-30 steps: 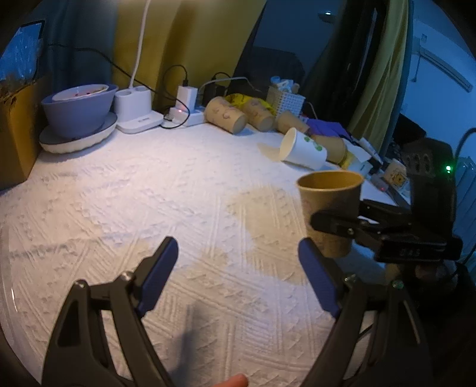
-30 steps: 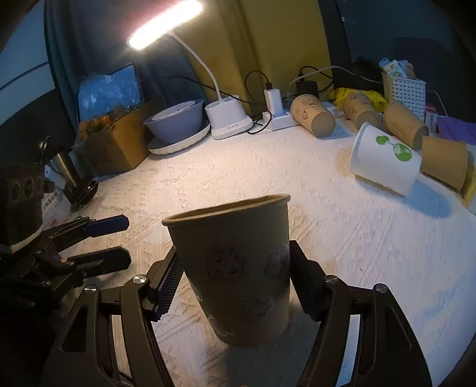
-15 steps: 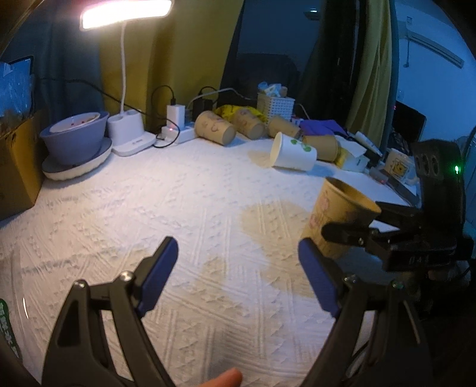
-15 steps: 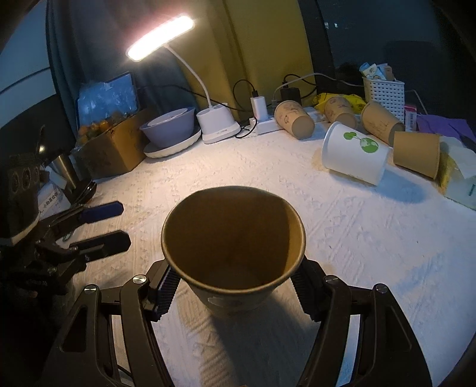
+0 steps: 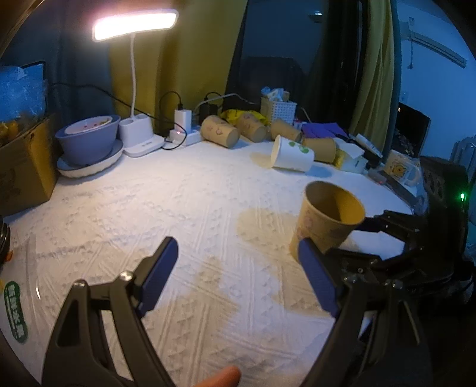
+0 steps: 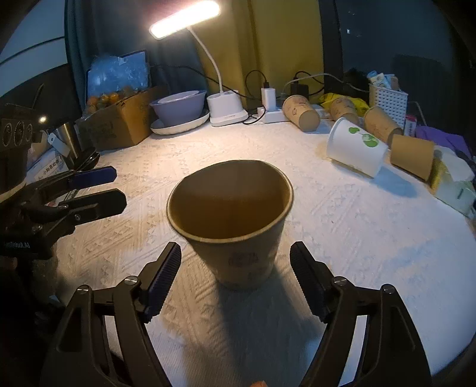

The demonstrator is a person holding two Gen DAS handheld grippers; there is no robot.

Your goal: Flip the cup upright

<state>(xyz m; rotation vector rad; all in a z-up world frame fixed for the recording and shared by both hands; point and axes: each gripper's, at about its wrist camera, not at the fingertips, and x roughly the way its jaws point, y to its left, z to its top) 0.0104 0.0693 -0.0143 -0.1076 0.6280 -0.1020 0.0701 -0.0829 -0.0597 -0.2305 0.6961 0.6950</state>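
We see a surface (image 6: 357, 226) covered with a white textured cloth, lit by a white desk lamp (image 6: 190, 20) at the back, with yellow and dark curtains behind it. Tan stains mark the cloth near the middle (image 5: 261, 223).

The brown paper cup (image 6: 235, 220) stands mouth up on the cloth, close in front of the right claw (image 6: 235, 274). Its base rests on the surface, though in the left wrist view the cup (image 5: 324, 220) looks tilted a little. The right claw is spread wide, with a clear gap between each ribbed pad and the cup wall, so it grips nothing. One right fingertip (image 6: 165, 272) sits beside the cup's lower left side and the other beside its lower right.

The left claw (image 5: 238, 277) is also spread wide and holds nothing; its blue pads (image 5: 157, 274) hover above the stained cloth, to the left of the cup and apart from it. From the right wrist view we see this left claw (image 6: 98, 190) at the far left edge, side on.

At the back of the surface lie several other paper cups on their sides: a white cup with green print (image 6: 355, 150) and brown ones (image 6: 300, 113) near a white basket (image 6: 388, 96). A purple bowl (image 6: 178, 107) sits on a plate next to the lamp base, a white power strip (image 5: 184, 137) with plugged chargers lies beside that, and a cardboard box (image 6: 119, 122) stands at the left.
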